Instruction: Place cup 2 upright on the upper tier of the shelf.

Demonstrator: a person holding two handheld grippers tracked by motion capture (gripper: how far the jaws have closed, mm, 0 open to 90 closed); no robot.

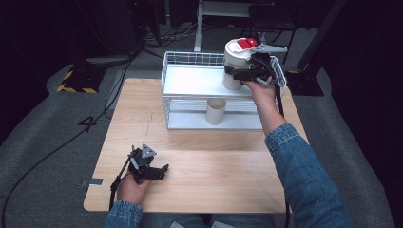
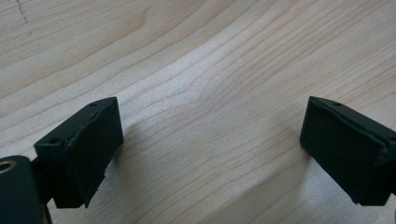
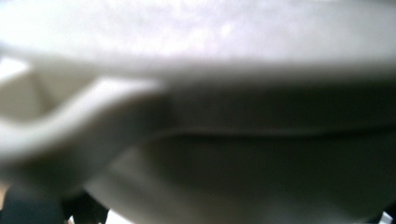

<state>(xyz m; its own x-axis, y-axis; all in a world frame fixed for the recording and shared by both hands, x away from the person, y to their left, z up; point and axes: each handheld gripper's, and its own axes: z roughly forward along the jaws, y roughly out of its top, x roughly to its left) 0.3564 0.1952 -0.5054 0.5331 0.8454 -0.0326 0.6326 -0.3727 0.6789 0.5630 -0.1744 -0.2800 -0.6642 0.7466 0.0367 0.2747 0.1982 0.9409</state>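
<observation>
A white lidded container (image 1: 236,59) with a red tab on its lid stands at the right end of the top tier of a white wire rack (image 1: 190,80). My right gripper (image 1: 243,72) is shut around the container's body, with the hand reaching in from the right. Up close in the right gripper view, the container (image 3: 196,116) is a pale blur. A cream cup (image 1: 216,110) stands upright on the rack's lower tier. My left gripper (image 1: 163,170) rests low on the wooden table (image 1: 204,161) near its front left. Its jaws are open on bare wood (image 2: 210,149).
The rack sits at the far edge of the table. Beyond it, on the dark floor, are cables and a white stand's legs (image 1: 199,28). A yellow-and-black striped base (image 1: 76,80) lies at the far left. A cable trails from each gripper.
</observation>
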